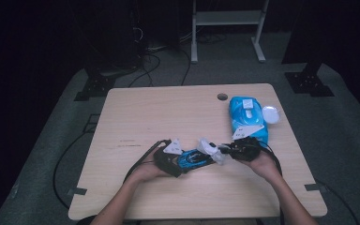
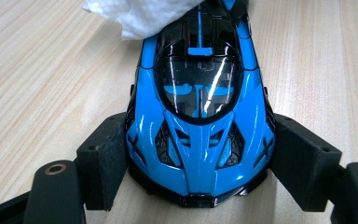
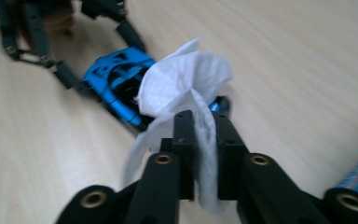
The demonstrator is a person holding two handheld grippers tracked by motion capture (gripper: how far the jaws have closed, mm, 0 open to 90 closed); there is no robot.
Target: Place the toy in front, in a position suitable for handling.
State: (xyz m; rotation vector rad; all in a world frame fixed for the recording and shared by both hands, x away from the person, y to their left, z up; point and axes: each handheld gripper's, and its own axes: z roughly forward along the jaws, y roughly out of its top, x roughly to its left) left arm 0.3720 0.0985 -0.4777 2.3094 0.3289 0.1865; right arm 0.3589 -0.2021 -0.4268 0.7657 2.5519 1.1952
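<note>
A: Nearest the lens in the left gripper view, which item?
B: The blue toy car [image 2: 200, 126], nose toward the camera, resting on the wooden bench [image 2: 37, 70]. The left gripper [image 2: 199, 161] has its two black jaws pressed against the car's flanks, one on each side, grasping it.

A: And the white material at the top edge?
B: A white wipe [image 2: 140, 16] lying over the car's far end.

A: The right gripper view?
B: The right gripper [image 3: 200, 140] has its jaws clenched on the wipe [image 3: 186, 84], which stands up between them and spreads over the car [image 3: 116, 86]. The left gripper's linkage [image 3: 37, 51] lies beyond.

A: The overall layout, from the high view?
B: Both hands meet at the front centre of the bench [image 1: 168, 112]: left gripper [image 1: 168, 159], car [image 1: 192, 158], wipe [image 1: 211, 149], right gripper [image 1: 244, 147] in a row. A blue wipes packet [image 1: 246, 119] lies behind the right gripper, a white round lid [image 1: 270, 114] just beside it.
</note>
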